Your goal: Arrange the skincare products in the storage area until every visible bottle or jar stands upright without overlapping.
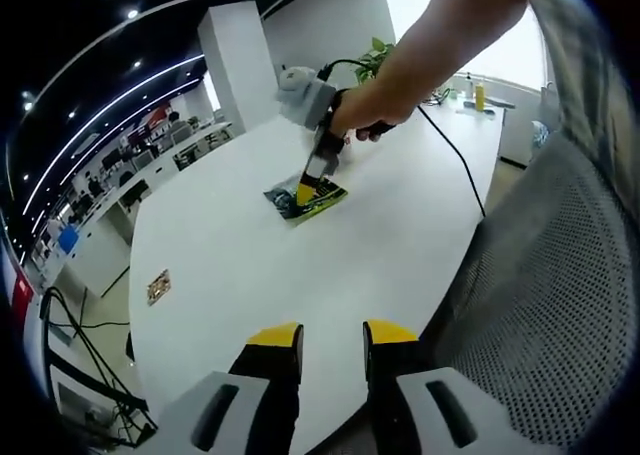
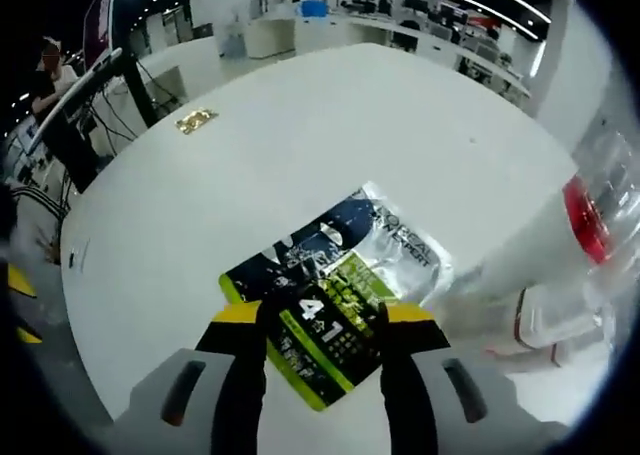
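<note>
Right now our right gripper (image 2: 322, 320) sits directly over the near end of the flat skincare packet (image 2: 330, 295), fingers spread to either side of it but not closed. The packet lies flat on the white bench (image 2: 300, 145), its long axis running away from us toward the far right. Our left gripper (image 1: 332, 337) hovers well apart, fingers open and empty, so we judge the right is nearer.
</note>
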{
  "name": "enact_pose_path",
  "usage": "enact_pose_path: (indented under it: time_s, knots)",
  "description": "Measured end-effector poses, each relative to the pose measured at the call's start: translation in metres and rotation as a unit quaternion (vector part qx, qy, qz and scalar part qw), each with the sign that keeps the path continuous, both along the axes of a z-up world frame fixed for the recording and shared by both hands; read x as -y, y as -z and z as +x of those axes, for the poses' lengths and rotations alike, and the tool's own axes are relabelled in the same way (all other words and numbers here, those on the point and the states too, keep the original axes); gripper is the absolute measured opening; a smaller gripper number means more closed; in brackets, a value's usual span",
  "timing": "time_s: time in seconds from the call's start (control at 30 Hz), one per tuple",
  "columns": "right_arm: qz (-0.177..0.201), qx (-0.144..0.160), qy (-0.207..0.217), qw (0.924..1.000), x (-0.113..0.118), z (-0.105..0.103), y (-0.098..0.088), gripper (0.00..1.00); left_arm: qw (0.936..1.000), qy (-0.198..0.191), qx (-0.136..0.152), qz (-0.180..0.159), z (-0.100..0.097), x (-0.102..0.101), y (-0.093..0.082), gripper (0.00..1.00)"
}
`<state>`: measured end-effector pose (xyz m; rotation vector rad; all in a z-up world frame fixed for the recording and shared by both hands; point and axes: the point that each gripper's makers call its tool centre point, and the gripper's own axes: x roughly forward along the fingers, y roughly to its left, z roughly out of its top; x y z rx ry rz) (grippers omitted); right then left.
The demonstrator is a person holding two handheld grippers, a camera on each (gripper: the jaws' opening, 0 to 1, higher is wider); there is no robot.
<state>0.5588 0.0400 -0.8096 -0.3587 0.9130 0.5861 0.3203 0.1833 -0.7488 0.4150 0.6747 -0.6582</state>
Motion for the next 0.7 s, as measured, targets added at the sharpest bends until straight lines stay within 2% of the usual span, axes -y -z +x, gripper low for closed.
enact_pose_path:
  time_s: [0.13, 0.23, 0.4, 0.53, 0.7]
  knots:
    - [-0.024, -0.01, -0.015, 0.9995, -0.001, 0.0, 0.01, 0.46, 1.0, -0.001, -0.002, 0.004, 0.0, -0.001, 0.002, 0.24]
    - [-0.02, -0.015, -0.023, 0.9994, 0.001, 0.0, 0.011, 0.46, 1.0, -0.002, -0.004, 0.005, 0.0, -0.002, 0.002, 0.24]
    - [-0.019, -0.02, -0.07, 0.9972, 0.003, -0.003, 0.011, 0.46, 1.0, -0.001, -0.004, 0.006, 0.0, -0.002, 0.003, 0.24]
    - [-0.022, -0.025, -0.078, 0.9964, 0.011, -0.002, 0.012, 0.46, 1.0, 0.001, -0.005, 0.008, -0.001, -0.001, 0.003, 0.24]
    - [-0.018, -0.025, -0.103, 0.9942, 0.01, -0.001, 0.012, 0.46, 0.9999, 0.002, -0.007, 0.011, -0.002, -0.001, 0.004, 0.24]
